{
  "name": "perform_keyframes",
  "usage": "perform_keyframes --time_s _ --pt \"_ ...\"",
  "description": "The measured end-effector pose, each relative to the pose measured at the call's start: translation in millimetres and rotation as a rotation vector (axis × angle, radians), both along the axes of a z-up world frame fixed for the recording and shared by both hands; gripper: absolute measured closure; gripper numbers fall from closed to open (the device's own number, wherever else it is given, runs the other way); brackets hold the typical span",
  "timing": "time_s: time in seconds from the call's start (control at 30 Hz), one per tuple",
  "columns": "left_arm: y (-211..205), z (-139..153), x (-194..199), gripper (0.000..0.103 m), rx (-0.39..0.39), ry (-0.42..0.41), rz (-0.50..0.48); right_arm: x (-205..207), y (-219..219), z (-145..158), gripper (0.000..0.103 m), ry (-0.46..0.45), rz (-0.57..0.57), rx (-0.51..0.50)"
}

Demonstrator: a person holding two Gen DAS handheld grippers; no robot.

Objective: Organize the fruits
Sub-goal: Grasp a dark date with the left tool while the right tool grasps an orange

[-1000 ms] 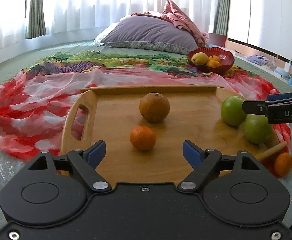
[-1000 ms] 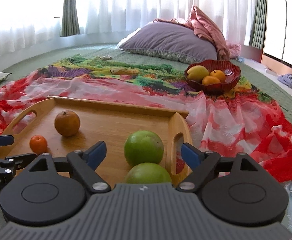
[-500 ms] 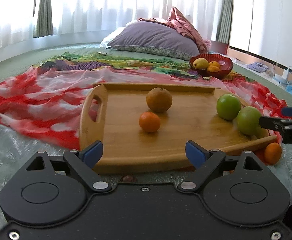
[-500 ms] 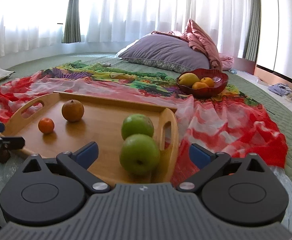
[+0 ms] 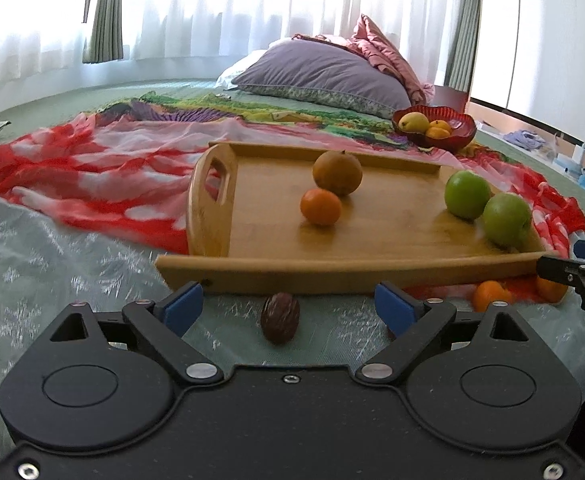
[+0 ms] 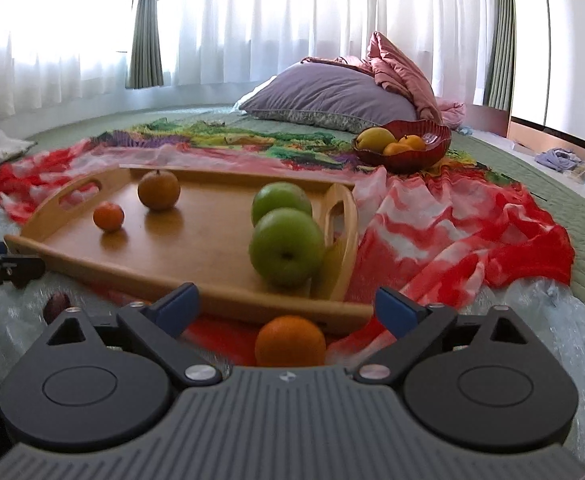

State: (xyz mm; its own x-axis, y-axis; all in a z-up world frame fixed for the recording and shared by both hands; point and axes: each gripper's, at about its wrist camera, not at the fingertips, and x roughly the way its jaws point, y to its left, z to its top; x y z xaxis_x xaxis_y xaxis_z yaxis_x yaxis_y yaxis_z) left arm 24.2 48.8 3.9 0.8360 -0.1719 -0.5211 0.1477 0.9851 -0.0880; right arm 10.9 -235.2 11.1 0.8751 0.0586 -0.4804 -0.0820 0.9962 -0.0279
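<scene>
A wooden tray [image 5: 252, 268] [image 6: 196, 256] holds a brown orange [image 5: 337, 173], a small orange [image 5: 320, 207] and two green apples [image 5: 467, 195] [image 5: 506, 219]. A dark brown fruit [image 5: 280, 318] lies on the cloth in front of the tray, between the fingers of my open left gripper [image 5: 288, 306]. An orange [image 6: 290, 340] lies off the tray between the fingers of my open right gripper [image 6: 288, 306]. A second orange [image 5: 488, 294] lies beside it. Both grippers are empty.
A red bowl [image 5: 466, 132] [image 6: 436, 148] with a yellow fruit and oranges sits at the back right. A purple pillow [image 5: 320, 76] lies behind. Red patterned cloth [image 6: 452, 232] is rumpled around the tray. The right gripper's fingers [image 5: 572, 272] show at the right edge.
Both grippers have pulled back and down from the tray. The dark fruit and the loose oranges in front of the tray have come into view between the fingers.
</scene>
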Motion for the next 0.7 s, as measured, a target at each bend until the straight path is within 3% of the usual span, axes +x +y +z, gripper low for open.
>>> perform_keyframes --time_s 0.17,0.5,0.63,0.7 --pt "1 -4 -4 0.013 0.009 -0.001 -0.004 -5 0 -9 0.012 0.016 -0.01 0.023" --pt "3 -8 -3 0.043 -0.006 0.018 -0.009 -11 1 -20 0.025 0.024 -0.046 0.027" --pt "3 -9 -1 0.058 -0.004 0.027 -0.002 -11 2 -22 0.041 0.038 -0.07 0.033" --pt "4 -9 0 0.062 -0.007 0.028 0.006 -10 2 -23 0.044 0.04 -0.074 0.037"
